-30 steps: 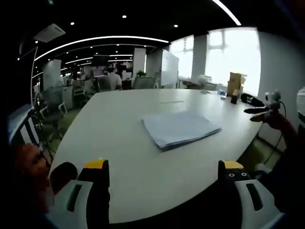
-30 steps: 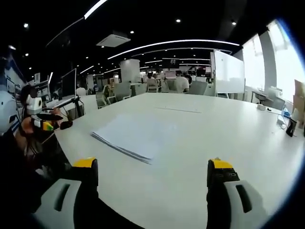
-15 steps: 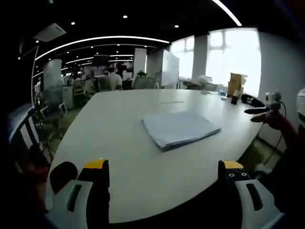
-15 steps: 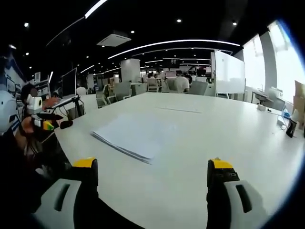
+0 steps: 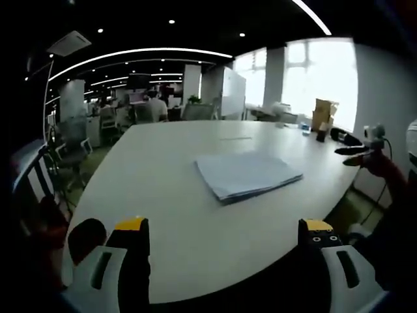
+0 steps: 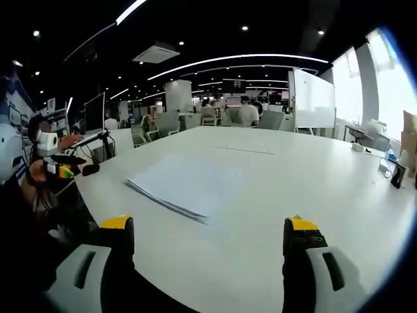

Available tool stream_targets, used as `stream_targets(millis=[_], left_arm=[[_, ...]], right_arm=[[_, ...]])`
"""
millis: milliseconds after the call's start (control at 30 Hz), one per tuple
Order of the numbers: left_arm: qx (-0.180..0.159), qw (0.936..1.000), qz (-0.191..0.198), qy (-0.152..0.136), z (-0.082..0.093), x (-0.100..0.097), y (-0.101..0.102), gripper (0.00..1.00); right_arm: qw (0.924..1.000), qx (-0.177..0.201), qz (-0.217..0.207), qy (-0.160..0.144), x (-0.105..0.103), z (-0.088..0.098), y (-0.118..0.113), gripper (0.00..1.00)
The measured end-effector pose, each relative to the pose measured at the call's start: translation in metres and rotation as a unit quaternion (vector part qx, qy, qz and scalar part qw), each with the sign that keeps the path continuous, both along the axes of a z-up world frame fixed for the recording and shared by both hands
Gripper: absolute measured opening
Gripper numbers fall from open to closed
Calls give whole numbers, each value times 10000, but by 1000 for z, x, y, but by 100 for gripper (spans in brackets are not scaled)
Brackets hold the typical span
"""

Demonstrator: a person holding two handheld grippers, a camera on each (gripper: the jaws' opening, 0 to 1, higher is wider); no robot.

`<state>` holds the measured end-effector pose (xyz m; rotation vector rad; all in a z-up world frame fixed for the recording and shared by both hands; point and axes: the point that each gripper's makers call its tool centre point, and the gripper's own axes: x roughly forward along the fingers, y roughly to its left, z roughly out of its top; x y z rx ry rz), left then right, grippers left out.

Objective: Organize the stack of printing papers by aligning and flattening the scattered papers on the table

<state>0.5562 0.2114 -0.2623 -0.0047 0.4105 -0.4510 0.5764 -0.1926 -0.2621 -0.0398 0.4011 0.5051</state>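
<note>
A stack of white printing paper (image 5: 247,175) lies flat on the white table (image 5: 163,195), sheets roughly aligned with slightly uneven edges. The same stack (image 6: 186,186) appears in the right gripper view, left of centre. My left gripper (image 5: 223,228) hangs open near the table's front edge, well short of the stack, nothing between its yellow-tipped jaws. My right gripper (image 6: 207,225) is open too, above the table edge, the stack ahead and slightly left. The other gripper (image 5: 361,151) shows at the right edge of the left gripper view, and likewise (image 6: 55,163) at the left of the right gripper view.
A cardboard box (image 5: 324,114) and small dark items (image 5: 319,135) stand at the table's far right. A whiteboard (image 6: 313,98) stands behind the table. Office chairs (image 5: 71,156) and seated people (image 6: 246,114) are beyond it. A single sheet (image 6: 244,150) lies farther back.
</note>
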Motion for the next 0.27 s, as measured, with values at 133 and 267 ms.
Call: stream_targets(millis=[133, 267], left_arm=[[-4, 10000, 4, -8, 0, 0, 0, 97], [-20, 10000, -19, -26, 1, 0, 0, 97]], right_arm=[[10000, 3, 10, -19, 0, 1, 1, 90], [10000, -17, 1, 5, -1, 0, 2, 90]])
